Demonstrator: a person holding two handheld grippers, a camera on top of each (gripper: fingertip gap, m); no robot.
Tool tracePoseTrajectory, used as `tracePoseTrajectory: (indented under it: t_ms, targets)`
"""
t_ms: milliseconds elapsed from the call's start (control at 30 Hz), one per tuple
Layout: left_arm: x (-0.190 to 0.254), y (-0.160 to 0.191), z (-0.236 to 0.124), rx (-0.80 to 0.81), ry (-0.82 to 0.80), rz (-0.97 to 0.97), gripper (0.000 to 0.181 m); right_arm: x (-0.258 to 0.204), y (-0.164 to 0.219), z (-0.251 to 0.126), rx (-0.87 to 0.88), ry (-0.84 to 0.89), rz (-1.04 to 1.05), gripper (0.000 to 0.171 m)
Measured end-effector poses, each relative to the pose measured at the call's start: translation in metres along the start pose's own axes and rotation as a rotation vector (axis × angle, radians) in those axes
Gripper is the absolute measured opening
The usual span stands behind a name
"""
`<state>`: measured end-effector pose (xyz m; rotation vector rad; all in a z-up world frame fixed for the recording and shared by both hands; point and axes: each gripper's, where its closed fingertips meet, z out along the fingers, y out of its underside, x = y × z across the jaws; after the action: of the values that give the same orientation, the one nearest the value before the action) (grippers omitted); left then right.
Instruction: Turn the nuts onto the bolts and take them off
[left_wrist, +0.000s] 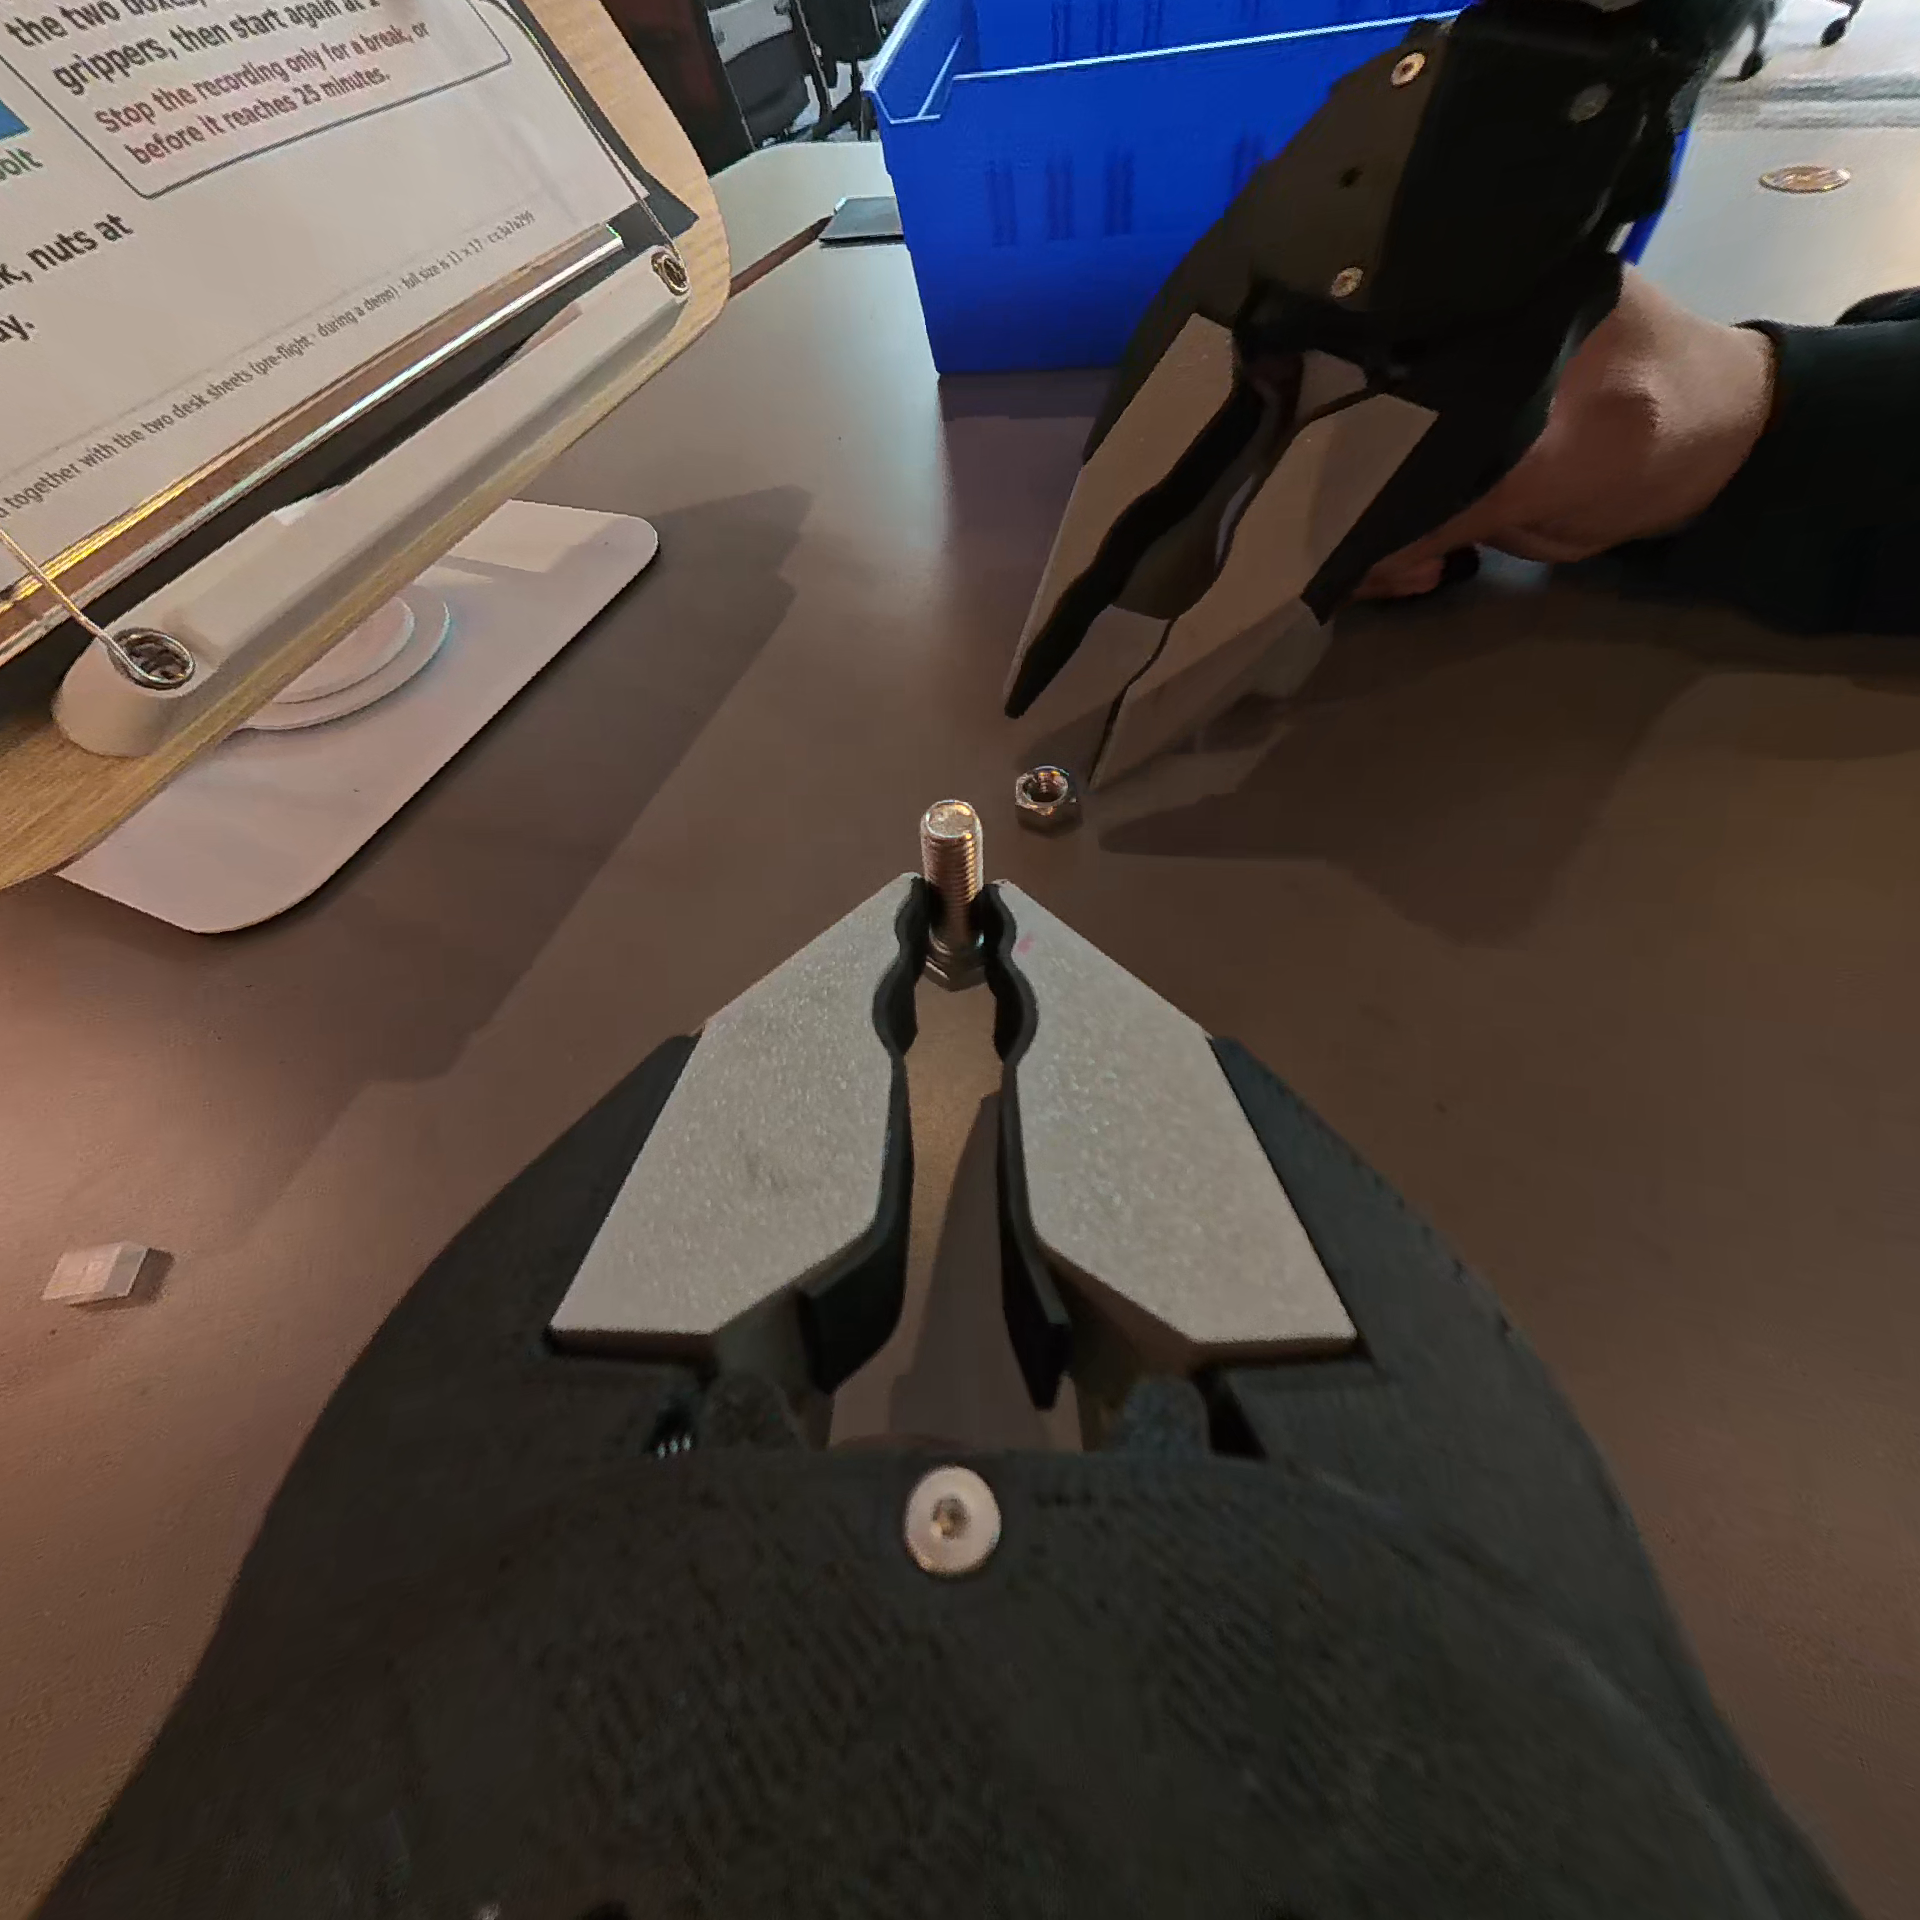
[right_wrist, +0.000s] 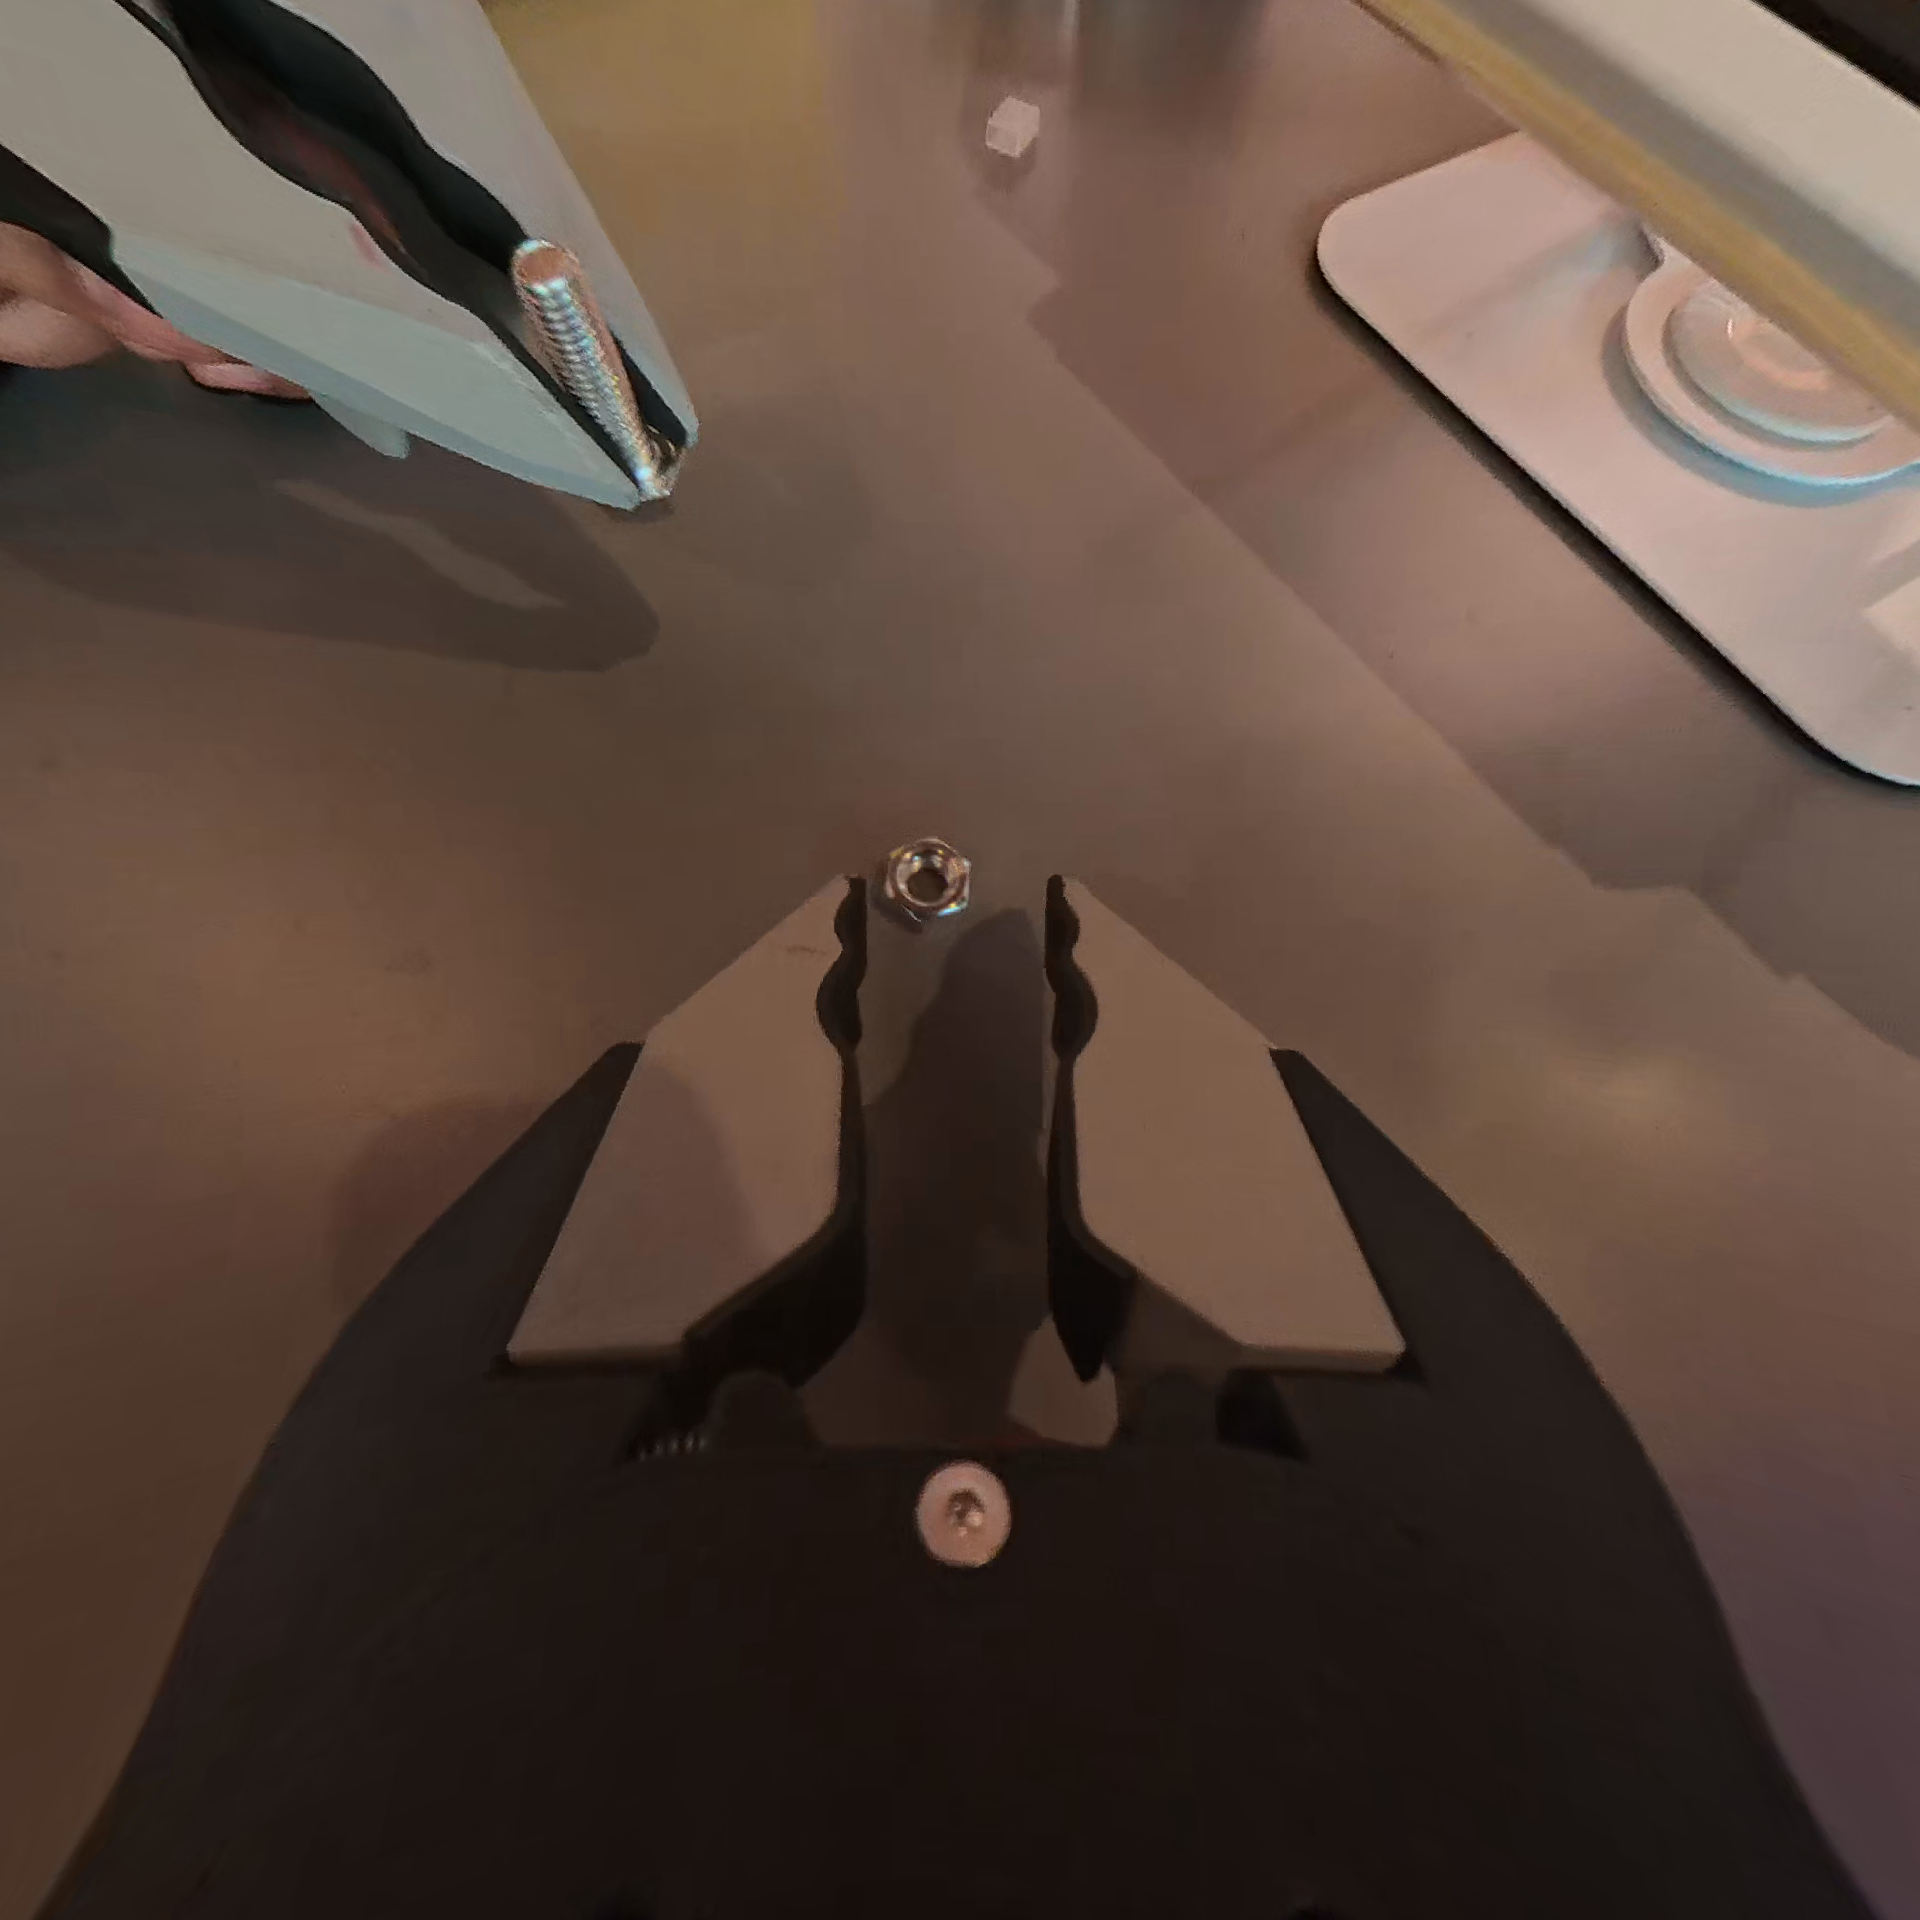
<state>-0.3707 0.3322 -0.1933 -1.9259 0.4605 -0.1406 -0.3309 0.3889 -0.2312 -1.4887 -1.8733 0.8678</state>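
Observation:
My left gripper (left_wrist: 953, 899) is shut on a steel bolt (left_wrist: 950, 844), gripping it near the head with the threaded end pointing away from me. The bolt (right_wrist: 582, 353) and the left gripper (right_wrist: 655, 473) also show at the upper left of the right wrist view. A steel hex nut (right_wrist: 923, 881) lies flat on the brown table, just in front of my open right gripper (right_wrist: 954, 885), nearer its left finger. In the left wrist view the nut (left_wrist: 1047, 794) lies right of the bolt tip, at the tips of the right gripper (left_wrist: 1055, 743).
A blue plastic bin (left_wrist: 1070, 197) stands at the back. A document stand with a printed sheet (left_wrist: 301, 343) on a white base (right_wrist: 1621, 416) stands at the left. A small white block (left_wrist: 99, 1273) lies on the table. A hand (left_wrist: 1621, 457) holds the right gripper. Tip to tip, the grippers are about 9 cm apart.

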Motion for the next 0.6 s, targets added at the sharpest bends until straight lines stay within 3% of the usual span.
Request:
tracePoseTrajectory:
  t_ms: [267, 367, 533, 600]
  targets:
    - [0.0, 0.001, 0.001, -0.01, -0.005, 0.003, 0.007, 0.002, 0.003, 0.016, -0.083, 0.047, 0.012, 0.029]
    - [-0.001, 0.001, 0.001, -0.008, -0.003, -0.003, 0.007, -0.001, 0.003, 0.017, -0.087, 0.041, 0.0, 0.014]
    - [-0.001, 0.0, 0.0, 0.0, 0.005, -0.014, 0.007, -0.002, 0.003, 0.016, -0.085, 0.046, -0.011, 0.014]
    - [-0.001, 0.0, 0.001, -0.004, 0.006, -0.011, 0.007, 0.001, 0.003, 0.016, -0.083, 0.068, -0.011, 0.023]
